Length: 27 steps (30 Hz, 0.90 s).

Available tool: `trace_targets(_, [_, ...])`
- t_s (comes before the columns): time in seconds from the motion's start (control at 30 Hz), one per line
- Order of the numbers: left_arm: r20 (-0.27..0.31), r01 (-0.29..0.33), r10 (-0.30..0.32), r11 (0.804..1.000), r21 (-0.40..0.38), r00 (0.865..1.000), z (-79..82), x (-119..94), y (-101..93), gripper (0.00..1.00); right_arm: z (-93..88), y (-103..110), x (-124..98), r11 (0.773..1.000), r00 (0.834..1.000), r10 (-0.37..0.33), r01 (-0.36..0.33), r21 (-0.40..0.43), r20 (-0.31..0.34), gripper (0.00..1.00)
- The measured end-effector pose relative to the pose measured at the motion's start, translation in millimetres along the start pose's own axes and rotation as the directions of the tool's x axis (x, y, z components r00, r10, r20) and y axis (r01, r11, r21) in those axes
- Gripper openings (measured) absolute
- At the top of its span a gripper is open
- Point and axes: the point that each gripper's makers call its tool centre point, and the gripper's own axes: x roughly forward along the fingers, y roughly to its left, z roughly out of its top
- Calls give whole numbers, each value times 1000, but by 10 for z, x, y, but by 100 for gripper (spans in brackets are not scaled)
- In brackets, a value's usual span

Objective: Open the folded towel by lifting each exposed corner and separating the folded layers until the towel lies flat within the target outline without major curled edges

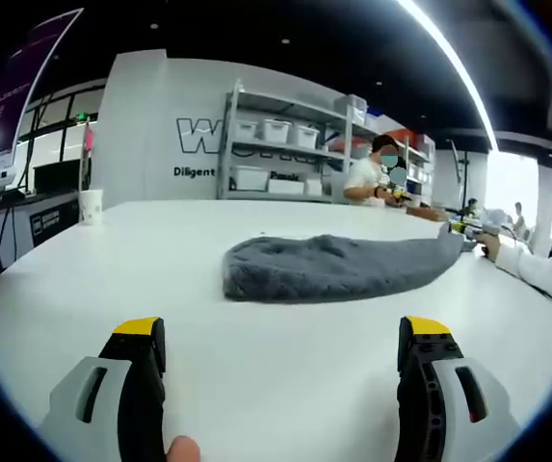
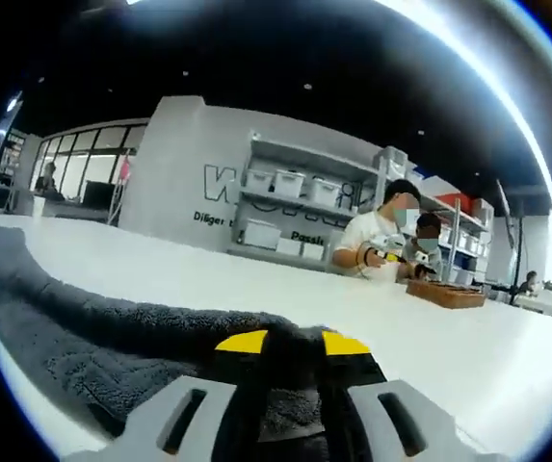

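Towel (image 1: pixel 338 267): grey, fluffy, lying bunched in a long low heap on the white bench (image 1: pixel 160 250), out past your left tool (image 1: pixel 281 337) and a little to the right of its line. The near edge is rolled over and thick at the left end; the right end tapers and rises toward your right tool (image 1: pixel 466 229), seen small at the far right with a white sleeve (image 1: pixel 545 274) behind it.

Your left tool stands wide, both yellow-tipped jaws over bare bench, well apart from the towel, holding nothing. A fingertip (image 1: pixel 183 449) shows at the bottom edge between the jaws.

In the right gripper view, your right tool (image 2: pixel 292 344) has its jaws drawn narrow with a fold of towel (image 2: pixel 73 337) pinched between the yellow tips. The cloth runs away to the left in a dark ridge along the bench.

Far side of the bench: a paper cup (image 1: pixel 91 206) at the left, a woven tray (image 2: pixel 446 293) at the right. Two people (image 2: pixel 377 241) sit behind it, in front of a grey shelf rack (image 1: pixel 285 144) stacked with white bins.
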Motion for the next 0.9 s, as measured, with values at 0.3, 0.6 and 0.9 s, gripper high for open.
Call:
trace_targets(0.3, [-1, 2, -2, 1000, -4, 1000, 5, 5, 0, 99, 230, -81, -277, 991, 993, 10, -25, 130, 114, 39])
trace_targets(0.6, [1, 7, -7, 1000, -10, 1000, 11, 13, -2, 99, 308, 10, -607, 980, 990, 52, -75, 185, 131, 65])
trace_targets(0.9, [8, 12, -12, 1000, -19, 1000, 21, 11, -21, 99, 270, 449, -929, 983, 983, 181, -182, 30, 44, 92])
